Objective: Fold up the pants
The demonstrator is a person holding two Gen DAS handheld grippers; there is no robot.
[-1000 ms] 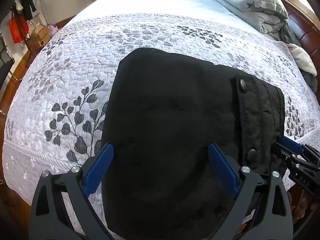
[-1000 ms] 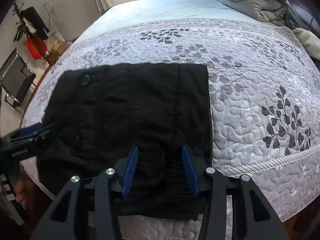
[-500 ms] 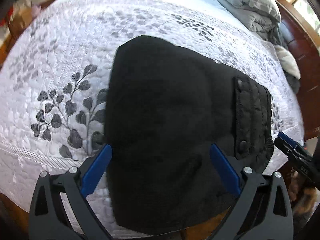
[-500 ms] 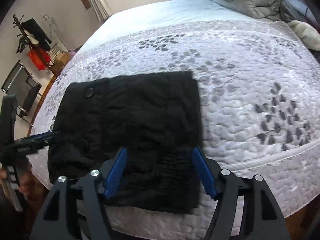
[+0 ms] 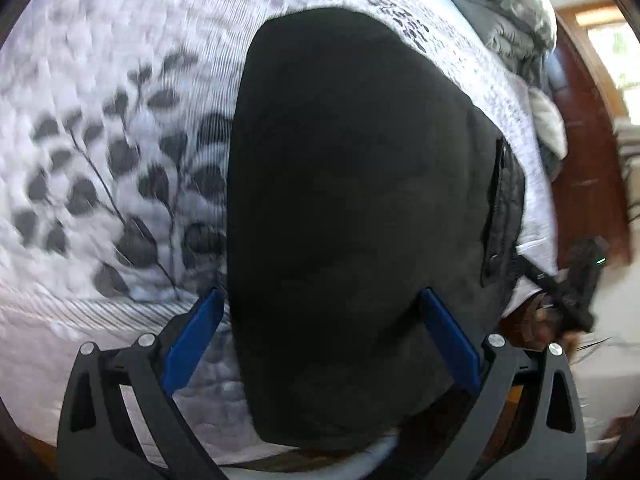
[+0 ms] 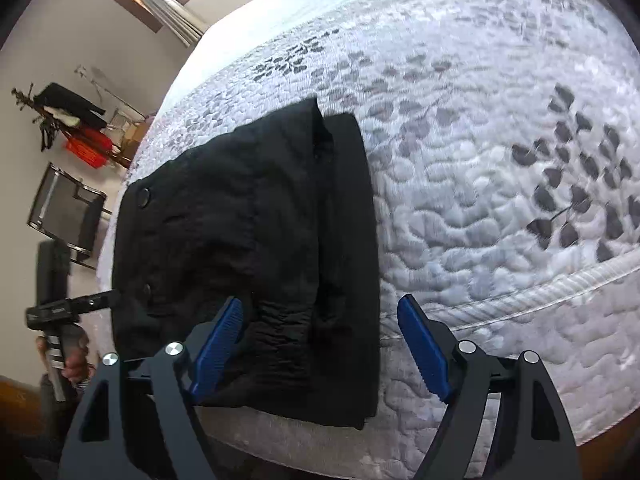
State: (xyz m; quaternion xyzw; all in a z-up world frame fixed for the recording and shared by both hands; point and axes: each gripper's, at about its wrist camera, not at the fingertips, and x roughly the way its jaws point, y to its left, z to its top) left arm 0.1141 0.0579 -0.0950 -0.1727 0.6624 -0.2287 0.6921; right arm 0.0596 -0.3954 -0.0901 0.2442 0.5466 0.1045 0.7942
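The black pants [image 6: 256, 248] lay folded into a compact rectangle near the front edge of the bed [image 6: 500, 208], on its white quilt with grey leaf print. The left gripper [image 5: 320, 332] was spread wide, its blue fingers on either side of the near end of the pants, gripping nothing. The right gripper [image 6: 320, 344] was also spread, empty, above the pants' gathered near edge. A grey comforter [image 5: 516, 8] sat bunched at the far end.
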